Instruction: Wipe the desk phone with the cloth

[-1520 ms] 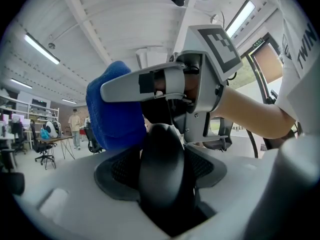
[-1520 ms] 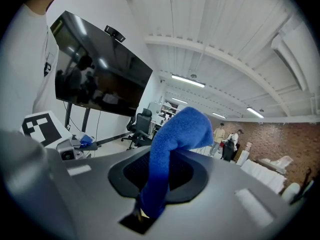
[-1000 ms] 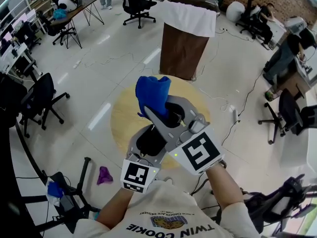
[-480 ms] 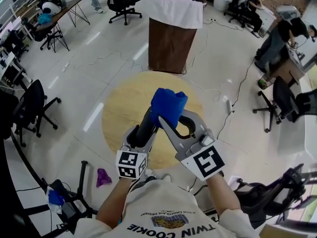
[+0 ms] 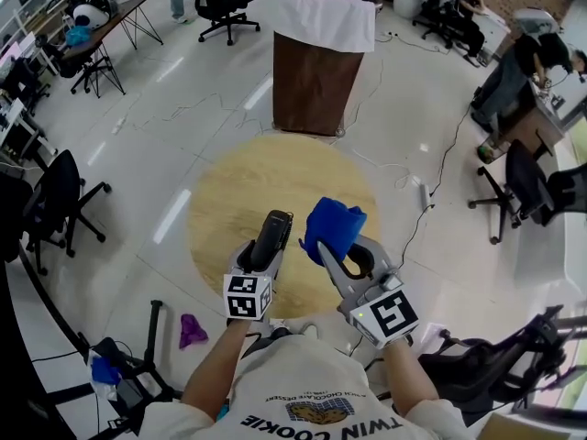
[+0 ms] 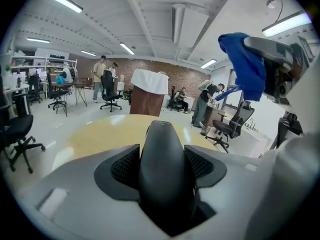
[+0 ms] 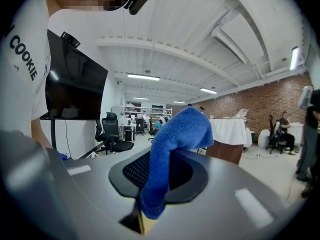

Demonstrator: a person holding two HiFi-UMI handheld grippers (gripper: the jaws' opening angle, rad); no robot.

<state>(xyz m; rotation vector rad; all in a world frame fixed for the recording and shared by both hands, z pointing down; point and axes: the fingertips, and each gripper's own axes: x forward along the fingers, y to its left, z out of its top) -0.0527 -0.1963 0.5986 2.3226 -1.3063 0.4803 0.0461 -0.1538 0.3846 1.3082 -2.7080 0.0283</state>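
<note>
In the head view my left gripper [image 5: 274,230] is shut on a black phone handset [image 5: 271,236], held over the near edge of the round wooden table [image 5: 240,191]. The left gripper view shows the handset [image 6: 165,166] upright between both ribbed pads of that gripper [image 6: 164,159]. Just to its right, my right gripper [image 5: 336,250] is shut on a bunched blue cloth [image 5: 332,227]. In the right gripper view the cloth [image 7: 175,139] rises from the clamped jaws of my right gripper [image 7: 161,176]. The left gripper view catches the cloth [image 6: 246,64] at upper right. Cloth and handset are apart.
A brown bin with a white liner [image 5: 319,58] stands beyond the table. Office chairs [image 5: 60,200] ring the floor, and people sit at desks at far right [image 5: 523,71]. A purple rag [image 5: 191,326] lies on the floor at lower left, a cable [image 5: 426,200] at right.
Both grippers have come down and nearer to the person. The cloth, earlier held above the handset's tip, now sits lower and beside it on the right. Both grips are unchanged.
</note>
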